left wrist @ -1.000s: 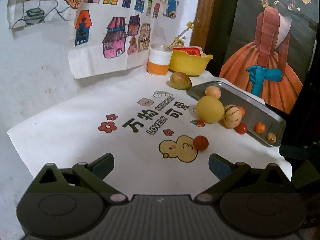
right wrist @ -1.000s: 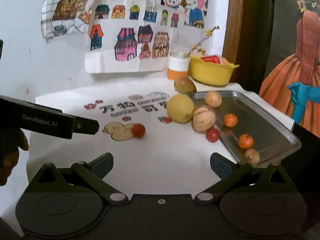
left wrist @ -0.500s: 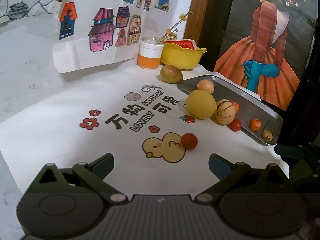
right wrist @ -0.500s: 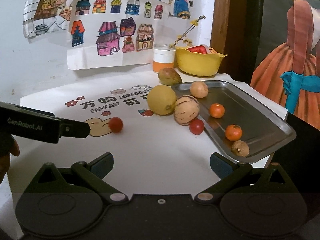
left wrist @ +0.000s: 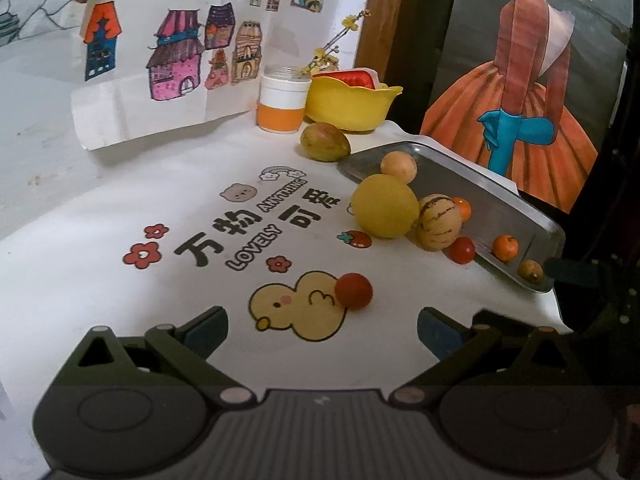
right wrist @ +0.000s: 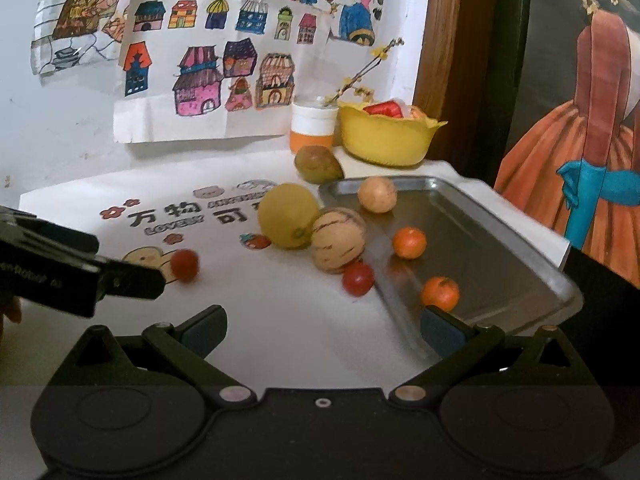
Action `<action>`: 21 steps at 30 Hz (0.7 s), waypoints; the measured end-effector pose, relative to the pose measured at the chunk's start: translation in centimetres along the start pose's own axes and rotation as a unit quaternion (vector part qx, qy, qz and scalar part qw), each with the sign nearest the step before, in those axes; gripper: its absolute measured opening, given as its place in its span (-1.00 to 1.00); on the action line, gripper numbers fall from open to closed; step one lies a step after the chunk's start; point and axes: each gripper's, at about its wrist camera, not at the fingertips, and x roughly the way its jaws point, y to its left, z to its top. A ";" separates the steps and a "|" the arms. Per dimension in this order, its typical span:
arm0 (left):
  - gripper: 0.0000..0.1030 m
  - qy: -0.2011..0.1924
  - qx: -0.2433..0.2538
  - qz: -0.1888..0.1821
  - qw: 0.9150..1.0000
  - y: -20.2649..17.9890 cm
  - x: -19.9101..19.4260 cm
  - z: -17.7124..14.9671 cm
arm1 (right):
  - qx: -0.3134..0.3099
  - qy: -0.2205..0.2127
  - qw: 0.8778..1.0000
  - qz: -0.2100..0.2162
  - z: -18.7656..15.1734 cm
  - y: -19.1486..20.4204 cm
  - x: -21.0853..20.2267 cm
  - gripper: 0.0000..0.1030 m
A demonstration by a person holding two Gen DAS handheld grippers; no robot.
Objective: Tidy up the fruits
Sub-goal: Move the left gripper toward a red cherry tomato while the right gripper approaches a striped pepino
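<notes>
Both grippers, left gripper (left wrist: 322, 330) and right gripper (right wrist: 322, 330), are spread empty; the tomato (left wrist: 353, 291) is soft, round, rolls easily: grip across its middle.

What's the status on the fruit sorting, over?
Left gripper open, empty, closing on red tomato by the duck print. Right gripper open, empty, near tray edge. Path to tomato unobstructed.
</notes>
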 end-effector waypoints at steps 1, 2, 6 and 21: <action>0.99 0.002 0.000 -0.002 1.000 -0.1 0.2 0.0 | -0.001 -0.002 1.000 -0.002 0.2 -0.4 0.1 0.99; 0.99 0.002 0.001 -0.004 1.000 -0.3 0.3 0.1 | -0.001 -0.004 1.000 -0.005 0.3 -0.8 0.3 0.99; 0.99 0.004 0.007 -0.008 1.000 -0.9 0.8 0.3 | -0.004 -0.012 1.000 -0.013 1.0 -2.2 0.8 0.99; 0.88 0.015 0.035 -0.010 0.999 -2.0 2.5 0.9 | -0.017 0.001 0.999 0.052 3.8 -2.7 5.0 0.88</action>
